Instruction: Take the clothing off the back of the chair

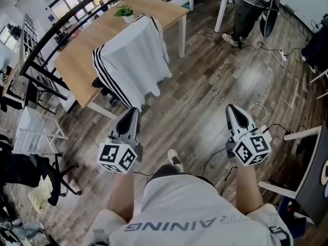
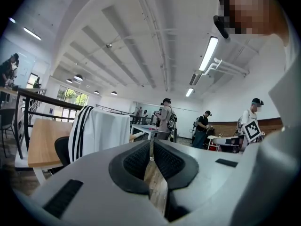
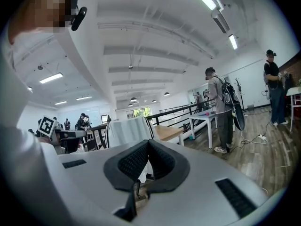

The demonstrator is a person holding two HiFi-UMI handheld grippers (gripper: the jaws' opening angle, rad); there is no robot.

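The person's pale shirt point(image 1: 195, 209) fills the bottom of the head view. Just above it are the two tools: the left hand-held gripper point(image 1: 131, 111) at lower centre-left and the right hand-held gripper point(image 1: 233, 109) at lower centre-right. Both point toward the top of the frame over bare wooden floor point(image 1: 205, 86). Each one's own view shows its dark pads pressed together with nothing between them, so both are closed and empty.

The clothing point(image 1: 137, 55) is a white garment with black side stripes. It hangs over the back of the chair point(image 1: 100, 83) at the upper centre-left of the head view, and the chair is pushed up to a wooden desk point(image 1: 159, 12) that carries a small plant point(image 1: 124, 11). The garment lies above the left hand-held gripper's tip in the picture but is apart from it, and it is well apart from the right one. In the left gripper view it sits left of the jaws. In the right gripper view it is just above them (seen past the jaws, not touched).

As I judge it, this is the approach, with no grasp begun. The next move calls for closing the gap to the chair and parting the jaws of at least one tool. The cloth could then be pinched near the top edge where it folds over the backrest, and lifted up and clear so it does not drag against the chair.
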